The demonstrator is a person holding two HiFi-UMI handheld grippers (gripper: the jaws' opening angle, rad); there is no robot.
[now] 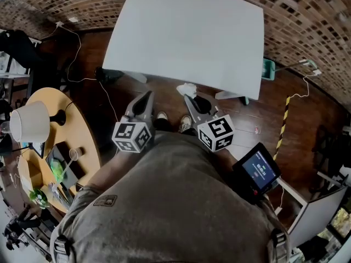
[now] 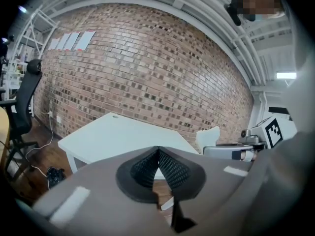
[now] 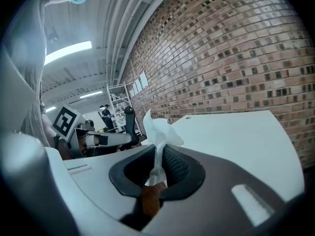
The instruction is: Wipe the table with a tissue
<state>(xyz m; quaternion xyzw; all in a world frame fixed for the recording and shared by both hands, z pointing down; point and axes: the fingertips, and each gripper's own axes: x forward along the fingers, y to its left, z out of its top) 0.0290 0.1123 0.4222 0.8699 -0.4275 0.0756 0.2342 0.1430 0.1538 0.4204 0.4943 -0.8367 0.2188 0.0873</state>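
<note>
Right gripper (image 3: 160,154) jaws clamped on tissue (image 3: 158,131), held just short of table (image 1: 186,37). Left gripper (image 2: 158,152) jaws together, empty. Tissue looks light, soft, tearable; I'd pinch its bunched middle.

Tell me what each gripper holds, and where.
The right gripper pinches the tissue by one end; the left gripper is shut on nothing.

White tissue (image 3: 158,131): crumpled, upright, pinched in right gripper (image 3: 160,154), just beside table's 6 o'clock edge. Table (image 1: 186,37): white, rectangular, small hole toward 11 o'clock corner.
</note>
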